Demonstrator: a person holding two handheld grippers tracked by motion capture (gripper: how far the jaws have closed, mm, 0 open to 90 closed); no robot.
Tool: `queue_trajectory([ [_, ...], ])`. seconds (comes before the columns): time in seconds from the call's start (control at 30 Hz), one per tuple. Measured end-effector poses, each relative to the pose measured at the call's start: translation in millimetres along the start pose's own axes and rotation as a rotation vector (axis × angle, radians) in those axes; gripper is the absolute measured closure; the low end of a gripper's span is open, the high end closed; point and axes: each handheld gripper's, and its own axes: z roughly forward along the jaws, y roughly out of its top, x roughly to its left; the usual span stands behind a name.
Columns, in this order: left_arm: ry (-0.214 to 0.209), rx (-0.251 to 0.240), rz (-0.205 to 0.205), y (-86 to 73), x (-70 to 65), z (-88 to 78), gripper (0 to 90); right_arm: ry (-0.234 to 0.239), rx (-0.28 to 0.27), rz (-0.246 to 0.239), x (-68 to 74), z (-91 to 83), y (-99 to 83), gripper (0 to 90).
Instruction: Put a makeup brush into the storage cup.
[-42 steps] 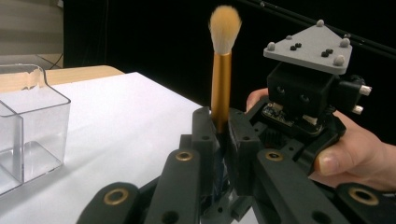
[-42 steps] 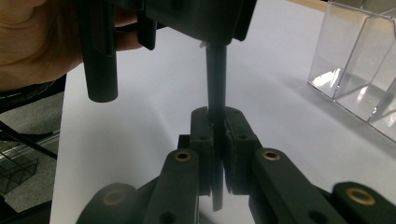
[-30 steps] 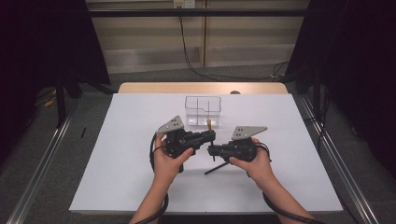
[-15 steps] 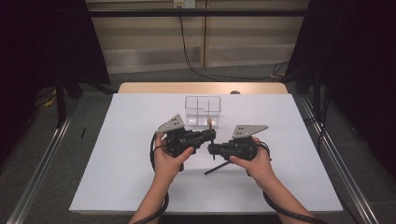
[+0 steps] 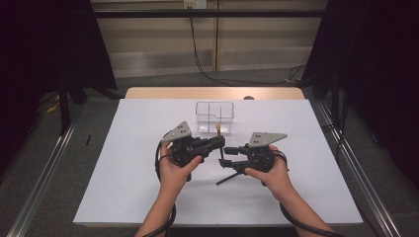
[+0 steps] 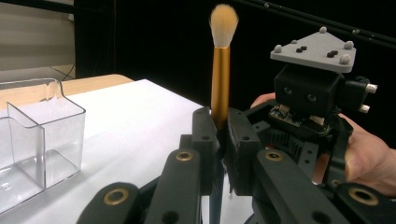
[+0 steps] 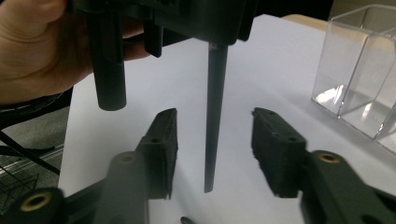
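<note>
A makeup brush (image 6: 220,79) with a gold ferrule and pale bristles stands upright, and my left gripper (image 6: 223,135) is shut on it just below the ferrule. In the high view the brush (image 5: 218,130) rises above the left gripper (image 5: 220,143) near the middle of the table. Its thin black handle (image 7: 214,102) hangs down between the jaws of my right gripper (image 7: 212,140). Those jaws have just been opening and now stand apart on both sides of the handle without touching it. The right gripper (image 5: 230,155) faces the left one from the right.
A clear plastic box (image 5: 214,116) with compartments stands just beyond the grippers; it shows at the left (image 6: 44,140) and at the right (image 7: 357,70) in the gripper views. A thin dark stick (image 5: 230,177) lies on the white table (image 5: 123,163) under the right gripper.
Both hands have kept their places. The right gripper's jaws now stand a little apart around the brush handle; the left still holds the brush upright.
</note>
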Motion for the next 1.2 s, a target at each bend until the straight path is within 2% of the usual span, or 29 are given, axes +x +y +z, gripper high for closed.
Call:
queue_trajectory([
  [0.2,0.009,-0.003,0.003,0.4,2.3,-3.0,83.5,0.014,-0.026,-0.007,-1.5,-4.4,-1.6,32.3],
  [0.4,0.013,-0.006,0.012,5.2,3.1,-5.6,83.5,-0.008,-0.048,0.0,-6.3,-12.3,-3.6,20.6],
  [0.53,0.015,-0.004,0.021,7.6,2.4,-6.1,83.6,-0.01,-0.074,-0.013,-8.6,-20.7,-5.1,15.4],
  [0.8,0.02,-0.001,0.025,8.4,2.8,-8.4,83.6,-0.025,-0.09,-0.028,-10.4,-35.9,-10.7,10.3],
  [1.2,0.019,0.011,0.034,12.2,7.0,-8.8,83.7,-0.074,-0.088,-0.011,-16.9,-57.3,-22.3,7.2],
])
